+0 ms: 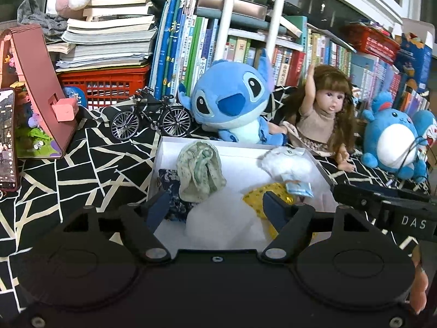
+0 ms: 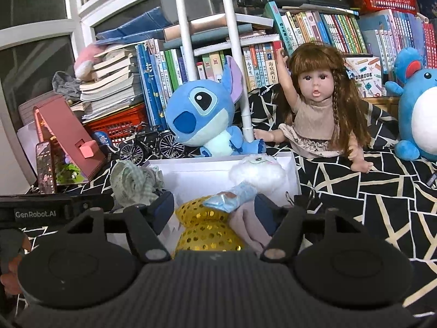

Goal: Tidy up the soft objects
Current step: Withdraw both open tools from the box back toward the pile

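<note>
A white box [image 1: 161, 158] on the black patterned cloth holds several soft items: a green-patterned cloth [image 1: 199, 169], a dark blue cloth [image 1: 169, 177], a white fluffy plush [image 1: 286, 164], a light blue packet [image 1: 299, 188] and a gold sequined pouch [image 1: 256, 196]. My left gripper [image 1: 215, 207] hangs open over the box's near part, gripping nothing. In the right wrist view my right gripper [image 2: 214, 210] is open above the gold sequined pouch [image 2: 207, 227] and a pink cloth [image 2: 251, 229], which lie loose between its fingers. The white plush [image 2: 256, 169] and the blue packet [image 2: 232, 198] lie just beyond.
Behind the box sit a blue Stitch plush [image 1: 232, 101], a long-haired doll [image 1: 325, 114] and a round blue plush [image 1: 393, 142]. A model bicycle [image 1: 150, 117], a phone [image 1: 6, 136] and a pink model house [image 1: 41, 87] stand left. Books, a red basket [image 1: 103, 82] and white poles [image 2: 240, 68] fill the back.
</note>
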Motion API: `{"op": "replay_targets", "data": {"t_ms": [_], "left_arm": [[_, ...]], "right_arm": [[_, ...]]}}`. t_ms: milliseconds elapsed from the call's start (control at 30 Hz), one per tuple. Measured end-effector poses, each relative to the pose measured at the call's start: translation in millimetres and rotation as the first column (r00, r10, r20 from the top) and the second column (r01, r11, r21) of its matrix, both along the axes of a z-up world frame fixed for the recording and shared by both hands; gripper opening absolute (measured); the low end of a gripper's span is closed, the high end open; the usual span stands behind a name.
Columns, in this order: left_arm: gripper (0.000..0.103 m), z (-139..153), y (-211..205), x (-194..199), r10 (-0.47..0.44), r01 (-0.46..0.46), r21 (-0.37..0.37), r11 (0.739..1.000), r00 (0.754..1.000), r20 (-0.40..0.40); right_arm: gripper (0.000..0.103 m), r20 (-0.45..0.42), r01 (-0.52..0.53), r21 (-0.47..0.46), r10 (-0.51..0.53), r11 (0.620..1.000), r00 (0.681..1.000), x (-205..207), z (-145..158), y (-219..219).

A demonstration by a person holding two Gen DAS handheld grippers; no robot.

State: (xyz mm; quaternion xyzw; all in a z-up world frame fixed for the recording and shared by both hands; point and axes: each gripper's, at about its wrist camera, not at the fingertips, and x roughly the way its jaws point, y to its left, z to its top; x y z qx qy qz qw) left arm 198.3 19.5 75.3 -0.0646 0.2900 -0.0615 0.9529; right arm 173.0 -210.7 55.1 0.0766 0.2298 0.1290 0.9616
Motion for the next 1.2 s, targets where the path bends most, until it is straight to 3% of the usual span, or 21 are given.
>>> {"op": "replay_targets", "data": {"t_ms": [500,1200], "left_arm": [[0.080,-8.1,4.9,-51.2,-0.050,0.050,-0.022,0.998,0.999,0.004],[0.083,-30.2,14.9,-98.3,-0.044,0.044,-0.018,0.999,0.999,0.002]], "right_arm": [[0.084,0.027,-0.007,-0.040,0.008,0.999,1.000,-39.3,-10.0,-10.4],[0.092,0.041,0.009,-0.128,-0.004,0.992,0.999,-82.2,-36.4,-11.9]]}}
